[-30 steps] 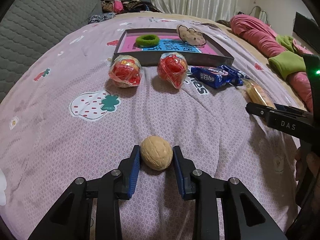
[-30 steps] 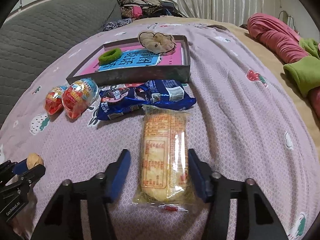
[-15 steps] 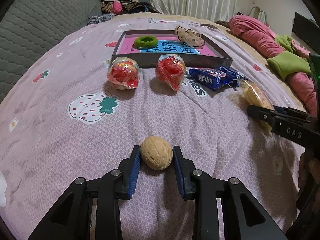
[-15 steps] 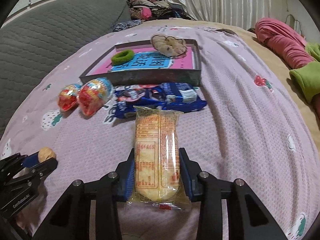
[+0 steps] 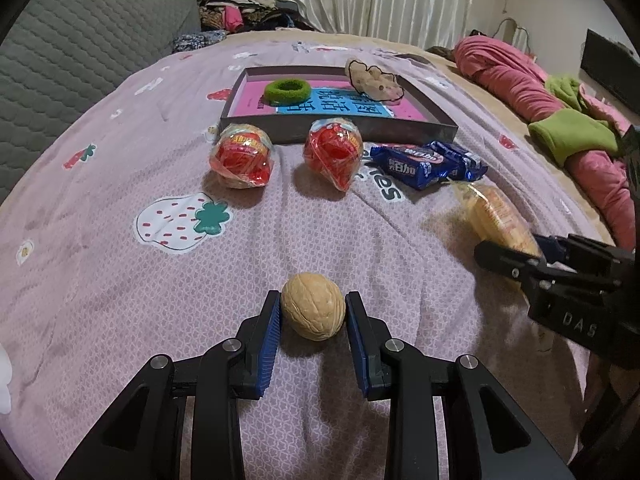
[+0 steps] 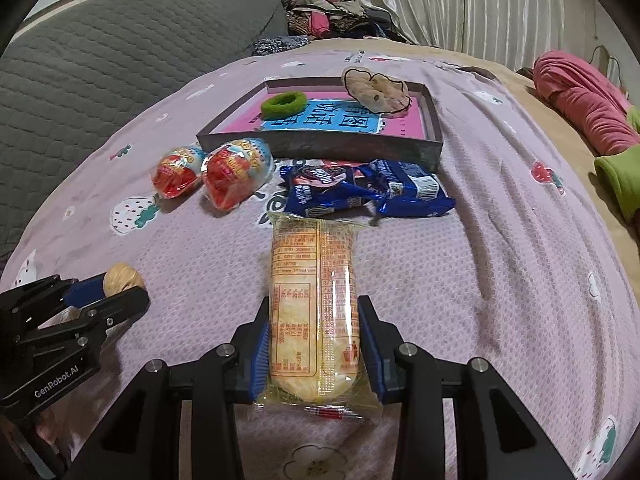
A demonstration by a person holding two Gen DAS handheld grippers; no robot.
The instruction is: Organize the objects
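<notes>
The walnut (image 5: 313,305) sits on the bed (image 5: 120,280) between the blue pads of the left claw (image 5: 313,320), clamped from both sides. To its right, the clear-wrapped cracker pack (image 6: 314,312) lies lengthwise inside the right claw (image 6: 316,348), whose pads press its flanks, near end poking out behind.

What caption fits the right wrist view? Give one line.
Right gripper clamps a clear-wrapped rice cracker pack on the pink bedspread, aimed toward the shallow box.

A tan walnut (image 5: 313,305) and blue snack packets (image 5: 427,163) lie on a pink strawberry-print bedspread (image 5: 120,280) near a green scrunchie (image 5: 287,91).
</notes>
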